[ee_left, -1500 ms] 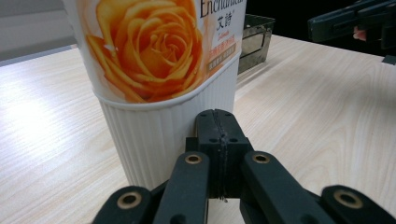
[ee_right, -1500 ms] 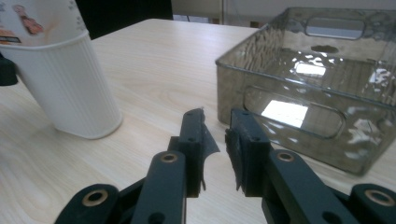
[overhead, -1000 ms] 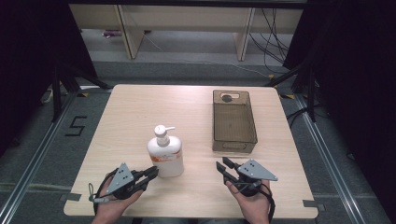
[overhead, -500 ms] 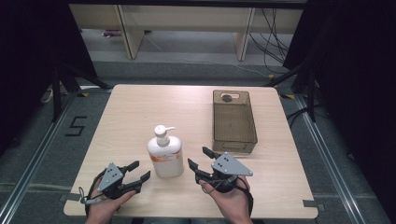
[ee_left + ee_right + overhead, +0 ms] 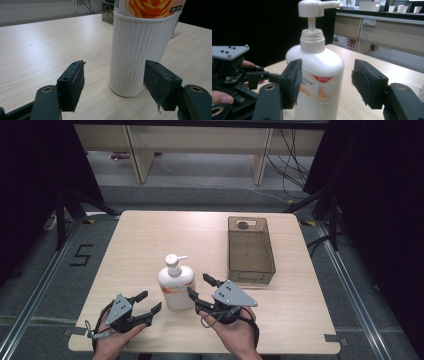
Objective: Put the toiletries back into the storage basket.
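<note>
Just then my left gripper lay low near the table's front edge, jaws freshly spread and empty, pointing at the foot of the pump bottle. My right gripper came in level from the other side, jaws also newly parted, flanking the bottle without pressing it. The bottle stood upright near the front, left of the brown bin. Its label read partly "uleur"; a floor marking showed "5".

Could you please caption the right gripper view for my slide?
Right gripper, jaws open, faces an upright white pump bottle.
</note>
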